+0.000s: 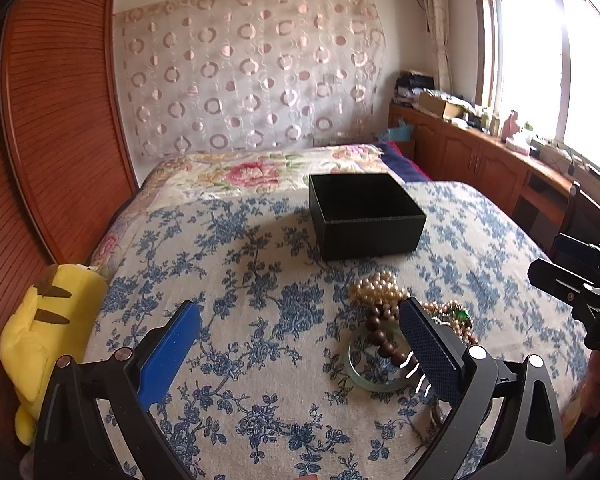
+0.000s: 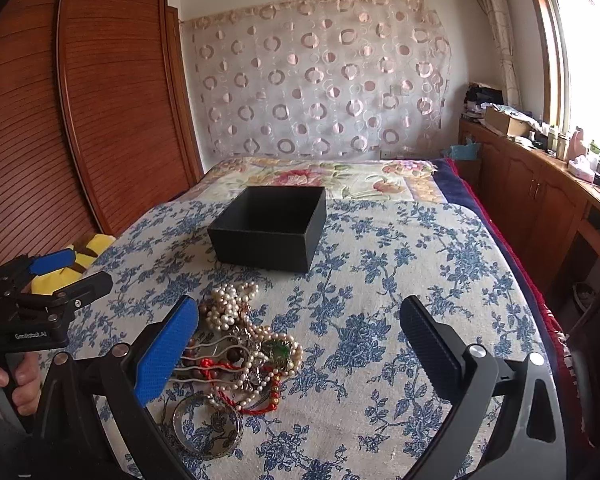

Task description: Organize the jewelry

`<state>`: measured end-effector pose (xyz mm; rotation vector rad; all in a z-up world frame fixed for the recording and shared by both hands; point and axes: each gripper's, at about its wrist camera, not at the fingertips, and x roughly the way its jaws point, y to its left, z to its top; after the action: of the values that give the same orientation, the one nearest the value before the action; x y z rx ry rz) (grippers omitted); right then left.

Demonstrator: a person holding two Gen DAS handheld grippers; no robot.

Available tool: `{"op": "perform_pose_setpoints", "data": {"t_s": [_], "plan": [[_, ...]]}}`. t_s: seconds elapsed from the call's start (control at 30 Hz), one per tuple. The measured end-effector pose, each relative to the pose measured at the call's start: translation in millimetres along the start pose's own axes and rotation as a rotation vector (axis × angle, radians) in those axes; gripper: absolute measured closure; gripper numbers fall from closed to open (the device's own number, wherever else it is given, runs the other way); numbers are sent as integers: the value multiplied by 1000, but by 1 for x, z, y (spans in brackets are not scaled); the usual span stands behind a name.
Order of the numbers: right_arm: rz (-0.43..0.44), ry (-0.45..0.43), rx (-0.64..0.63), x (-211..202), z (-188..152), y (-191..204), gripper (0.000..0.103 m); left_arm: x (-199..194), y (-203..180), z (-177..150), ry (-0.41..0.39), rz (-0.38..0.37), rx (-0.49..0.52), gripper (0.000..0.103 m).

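A tangled heap of jewelry lies on the blue-flowered bedspread: cream pearl strands, brown wooden beads, a red cord, a green pendant and a pale glass bangle. An open black box sits beyond the heap, nothing visible inside. My left gripper hovers open, left of the heap, its right finger over the heap's edge. My right gripper is open just right of the heap, its blue finger above the beads. Neither holds anything.
A yellow plush toy lies at the bed's left edge by a wooden slatted wardrobe. A floral pillow lies behind the box. Wooden cabinets with clutter run under the window on the right. A hand grips the left gripper's handle.
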<state>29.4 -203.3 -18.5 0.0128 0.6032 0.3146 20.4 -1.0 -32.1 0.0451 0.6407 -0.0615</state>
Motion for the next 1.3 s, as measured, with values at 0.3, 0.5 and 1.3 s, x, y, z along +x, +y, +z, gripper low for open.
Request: {"op": "perform_pose_setpoints", "data": {"t_s": [0.3,0.5,1.3], "plan": [[16,56,-57,11,-15,0,5,29,-1,-4,84,-72,15,7],[29,98,-72,20,-24,-4,8,54,-8,4,132,-149,38,15],[5,145,-61,32,-41,-21,8,135,-54,15,343,-317,22,54]]}}
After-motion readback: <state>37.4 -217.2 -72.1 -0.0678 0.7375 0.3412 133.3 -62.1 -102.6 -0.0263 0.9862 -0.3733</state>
